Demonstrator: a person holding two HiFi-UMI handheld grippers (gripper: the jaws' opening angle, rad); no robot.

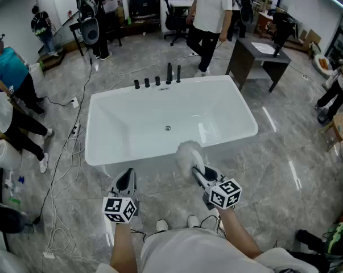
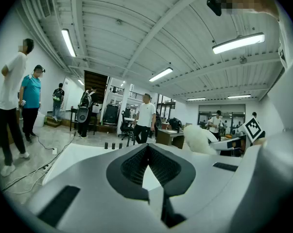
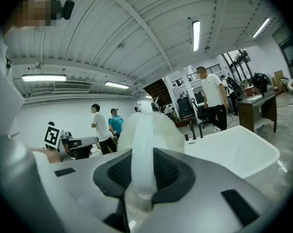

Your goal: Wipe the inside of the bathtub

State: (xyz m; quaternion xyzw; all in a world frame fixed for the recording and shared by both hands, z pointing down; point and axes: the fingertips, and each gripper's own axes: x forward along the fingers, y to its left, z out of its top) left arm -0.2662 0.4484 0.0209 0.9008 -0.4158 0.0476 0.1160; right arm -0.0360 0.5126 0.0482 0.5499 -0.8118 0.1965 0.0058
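1. Bathtub (image 1: 143, 124): a white rectangular tub standing on a grey marbled floor (image 1: 285, 152), straight ahead of the person and below them in the head view. It has a drain (image 1: 168, 128) in the middle of its bottom and a row of black taps (image 1: 157, 81) along the far rim.
2. Right gripper (image 1: 198, 175): its jaws are closed on the white handle of a fluffy white duster (image 1: 188, 155). In the right gripper view the handle (image 3: 141, 154) runs up between the two dark pads to the fluffy head.
3. The duster's head sits over the tub's near rim, right of centre. It seems to hang just above the rim, but the head view is too steep to tell whether it touches.
4. Left gripper (image 1: 125, 181): held in front of the near rim, left of the duster and outside the tub. In the left gripper view its jaws meet at the tips with nothing between them.
5. Each gripper carries a cube with black-and-white square markers (image 1: 120, 209), close to the person's hands.
6. Beyond the tub: a dark desk (image 1: 256, 53) at the right, cables (image 1: 69, 152) trailing over the floor at the left, and several people standing about the room.
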